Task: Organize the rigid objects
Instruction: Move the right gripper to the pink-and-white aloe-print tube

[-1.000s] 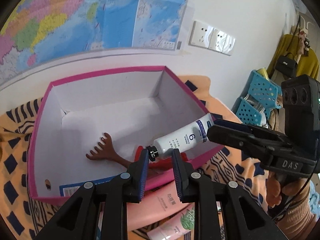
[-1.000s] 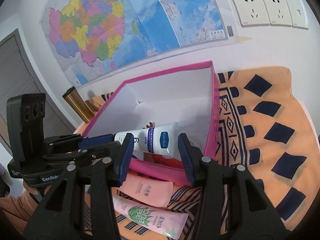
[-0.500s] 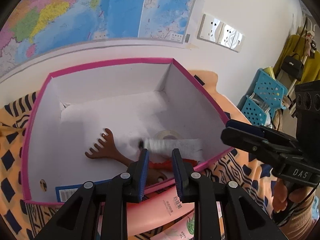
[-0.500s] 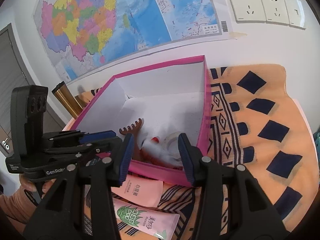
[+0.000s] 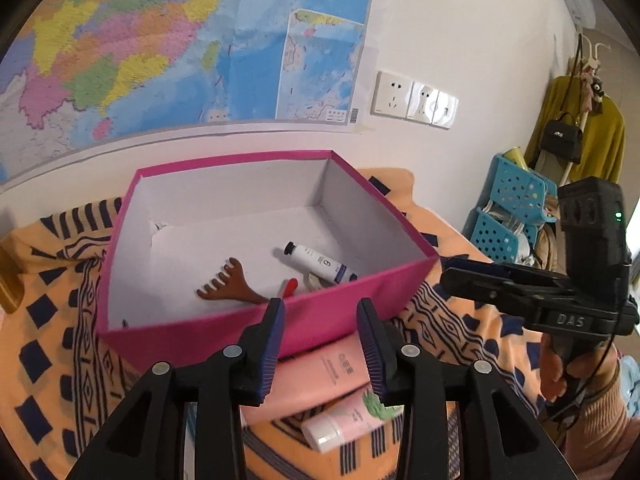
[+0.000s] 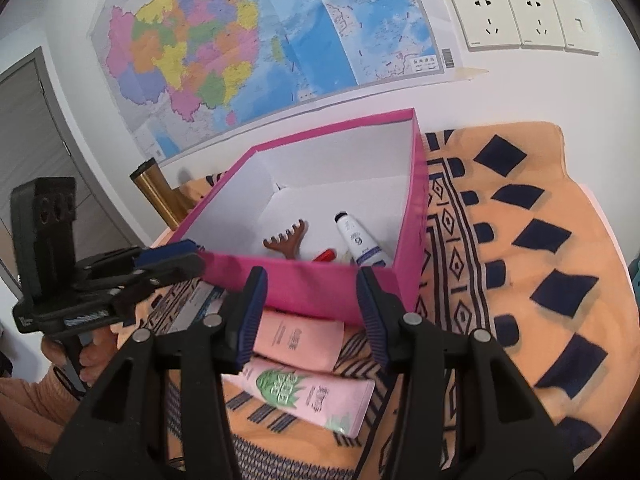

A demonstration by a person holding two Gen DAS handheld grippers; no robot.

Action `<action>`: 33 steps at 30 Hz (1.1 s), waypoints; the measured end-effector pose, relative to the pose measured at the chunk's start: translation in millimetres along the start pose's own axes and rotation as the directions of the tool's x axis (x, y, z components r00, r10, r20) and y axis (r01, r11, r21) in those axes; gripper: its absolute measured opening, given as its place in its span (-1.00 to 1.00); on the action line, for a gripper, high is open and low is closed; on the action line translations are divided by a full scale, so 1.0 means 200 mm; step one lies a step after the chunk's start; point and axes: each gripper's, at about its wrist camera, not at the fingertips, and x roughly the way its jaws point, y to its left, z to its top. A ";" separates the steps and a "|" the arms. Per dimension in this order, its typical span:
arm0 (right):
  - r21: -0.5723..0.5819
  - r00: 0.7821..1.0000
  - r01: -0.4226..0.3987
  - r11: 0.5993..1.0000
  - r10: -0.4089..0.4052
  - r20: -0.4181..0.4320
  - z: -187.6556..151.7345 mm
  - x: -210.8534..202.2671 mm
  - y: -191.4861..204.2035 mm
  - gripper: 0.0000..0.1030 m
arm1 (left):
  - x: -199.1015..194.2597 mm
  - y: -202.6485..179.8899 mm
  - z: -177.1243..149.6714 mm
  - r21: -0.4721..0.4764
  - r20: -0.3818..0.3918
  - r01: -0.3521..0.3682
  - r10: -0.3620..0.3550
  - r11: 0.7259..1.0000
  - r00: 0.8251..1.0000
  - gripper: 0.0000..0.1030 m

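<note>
Two pink tubes [image 6: 298, 338] wait on the cloth [image 6: 520, 280] against the pink box [image 5: 340, 312], where the white tube [image 5: 320, 263] lies. Left gripper [image 5: 322, 346], jaws just opened, and right gripper [image 6: 310, 312] hover empty, spread for them.

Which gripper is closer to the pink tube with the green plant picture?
Right. The right gripper hangs directly above the pink tube with the green plant picture; the left gripper is off to the side, by the pink box corner.
</note>
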 end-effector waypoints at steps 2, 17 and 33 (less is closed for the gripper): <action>0.000 1.000 -0.001 1.000 0.001 -0.009 -0.03 0.00 0.00 -0.06 | -0.02 0.00 -0.03 0.000 0.002 0.001 -0.001 1.000 1.000 -0.26; 0.114 0.992 0.010 0.993 0.004 -0.123 -0.31 0.03 -0.10 -0.06 | -0.02 0.09 -0.32 -0.109 -0.100 0.000 -0.011 0.994 0.995 -0.24; 0.160 0.980 0.059 0.985 -0.026 -0.199 -0.45 0.10 -0.16 -0.05 | 0.08 0.00 -0.44 -0.105 -0.178 0.041 -0.059 0.994 0.982 -0.24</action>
